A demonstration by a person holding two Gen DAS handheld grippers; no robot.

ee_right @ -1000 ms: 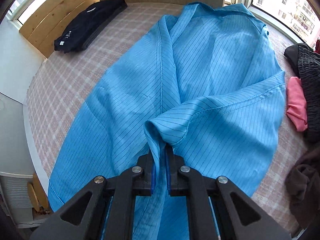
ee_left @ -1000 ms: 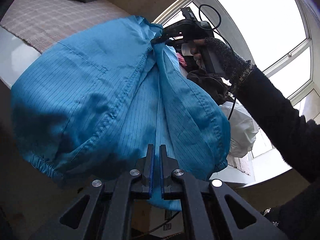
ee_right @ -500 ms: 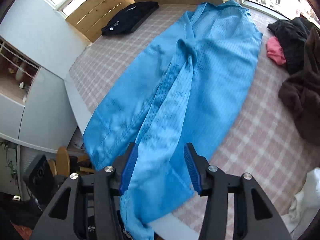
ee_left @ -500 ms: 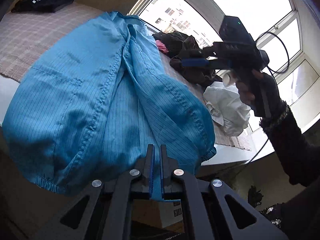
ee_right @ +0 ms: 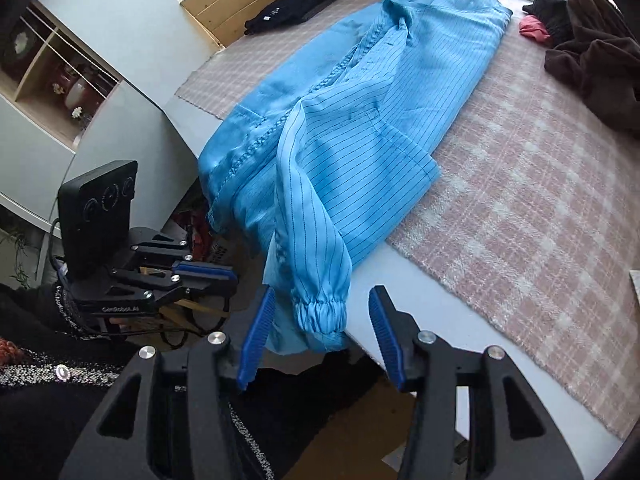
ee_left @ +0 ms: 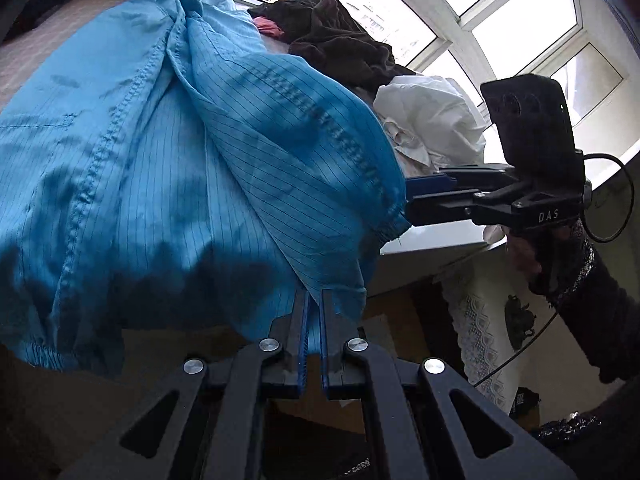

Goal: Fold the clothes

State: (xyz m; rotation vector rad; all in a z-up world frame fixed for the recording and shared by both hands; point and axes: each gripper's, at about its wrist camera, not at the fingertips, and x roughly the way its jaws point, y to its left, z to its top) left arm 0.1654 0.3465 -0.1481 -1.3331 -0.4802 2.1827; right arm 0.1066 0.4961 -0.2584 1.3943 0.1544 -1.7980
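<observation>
My left hand-held gripper (ee_left: 314,312) pinches the hem of the blue coat (ee_right: 360,112), which runs lengthwise away across the surface (ee_right: 540,208), its cuff (ee_right: 320,312) hanging between my spread right hand-held gripper (ee_right: 322,332).

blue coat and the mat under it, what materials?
Blue coat: thin woven synthetic, probably polyester; slight sheen, fine dark pinstripes, elastic cuff. Looks like an antistatic work coat, unconfirmed.
Mat: soft, fuzzy woven textile, matte pink-and-cream plaid, napped surface; fibre unclear.
</observation>
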